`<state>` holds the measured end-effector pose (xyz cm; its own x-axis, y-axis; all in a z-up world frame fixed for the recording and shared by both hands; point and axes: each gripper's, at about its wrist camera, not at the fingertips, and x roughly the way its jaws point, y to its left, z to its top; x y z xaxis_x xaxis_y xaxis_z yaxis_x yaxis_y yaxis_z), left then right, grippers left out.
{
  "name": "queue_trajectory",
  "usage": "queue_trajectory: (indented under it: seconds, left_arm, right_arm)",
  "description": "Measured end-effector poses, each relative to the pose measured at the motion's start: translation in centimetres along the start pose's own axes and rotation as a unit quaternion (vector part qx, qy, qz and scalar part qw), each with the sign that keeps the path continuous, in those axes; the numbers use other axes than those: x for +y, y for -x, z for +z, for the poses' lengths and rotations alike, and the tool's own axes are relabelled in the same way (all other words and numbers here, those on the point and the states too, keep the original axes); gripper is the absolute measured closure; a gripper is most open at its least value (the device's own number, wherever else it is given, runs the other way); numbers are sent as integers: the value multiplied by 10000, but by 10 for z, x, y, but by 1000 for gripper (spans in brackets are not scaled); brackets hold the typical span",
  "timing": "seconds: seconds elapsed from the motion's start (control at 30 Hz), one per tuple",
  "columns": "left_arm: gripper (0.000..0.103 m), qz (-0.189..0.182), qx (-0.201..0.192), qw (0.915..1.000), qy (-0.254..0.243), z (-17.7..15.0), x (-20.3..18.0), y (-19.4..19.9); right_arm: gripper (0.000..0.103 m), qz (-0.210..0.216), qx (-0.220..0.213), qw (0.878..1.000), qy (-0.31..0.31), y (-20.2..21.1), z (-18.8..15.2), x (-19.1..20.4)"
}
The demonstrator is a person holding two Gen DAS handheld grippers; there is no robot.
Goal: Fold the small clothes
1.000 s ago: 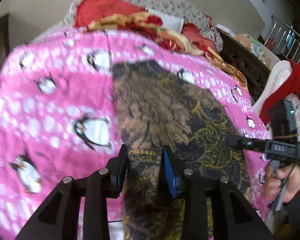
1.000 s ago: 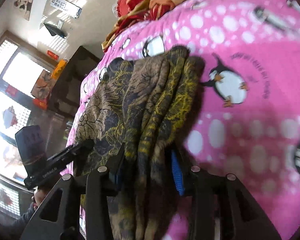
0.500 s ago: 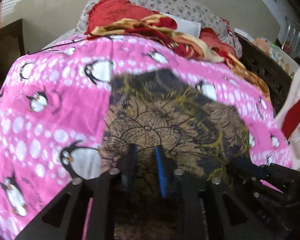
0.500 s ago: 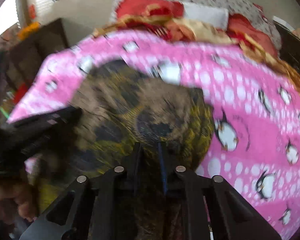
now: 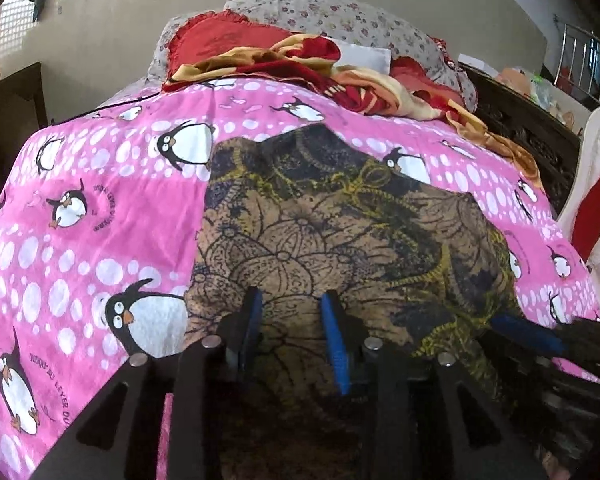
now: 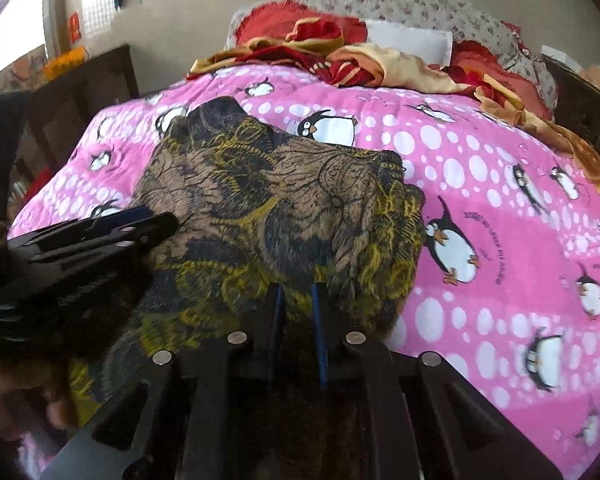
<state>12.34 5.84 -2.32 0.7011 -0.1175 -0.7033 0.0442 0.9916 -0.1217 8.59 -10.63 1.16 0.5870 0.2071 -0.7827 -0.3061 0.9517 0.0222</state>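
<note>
On the pink penguin blanket (image 5: 100, 208) that covers the bed, a brown cloth (image 5: 320, 240) with black and yellow flower patterns lies spread out, its near edge running under both tools. The left gripper (image 5: 292, 308) sits low over that near edge with its blue-padded fingers (image 5: 334, 320) apart, brown fabric showing in the gap between them; whether they pinch the cloth cannot be told. The right gripper (image 6: 298, 300) is just to its right, its fingers much closer together with only a narrow gap, fabric bunched at the tips; a firm clamp on it cannot be confirmed either. In the right wrist view the cloth's right side is heaped in folds (image 6: 392, 232). At the far end of the bed lie a crumpled red and yellow blanket (image 5: 300, 68) and a flowered pillow (image 5: 340, 16).
</note>
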Motion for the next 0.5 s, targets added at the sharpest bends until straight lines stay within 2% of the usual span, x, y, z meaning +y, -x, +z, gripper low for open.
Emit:
queue_trajectory:
  seconds: [0.1,0.2,0.33,0.43,0.5]
  left_arm:
    - [63,-44,5,10000,-54,0,-2,-1]
    - [61,-53,8,10000,-84,1,-3,-1]
    - [58,-121,8,9999,-76,1,-2,-1]
    - [55,-136,27,9999,-100,1,-3,-2]
    - [52,-193,48,9997,-109,2,-4,-3]
  right_arm:
    - [96,38,212,9998,44,31,-9,5]
    - [93,185,272,9990,292,59,-41,13]
    - [93,213,513,9968,576,56,-82,26]
    - [93,99,133,9970,763,53,-96,29]
    - [93,158,58,9975,692,54,-98,27]
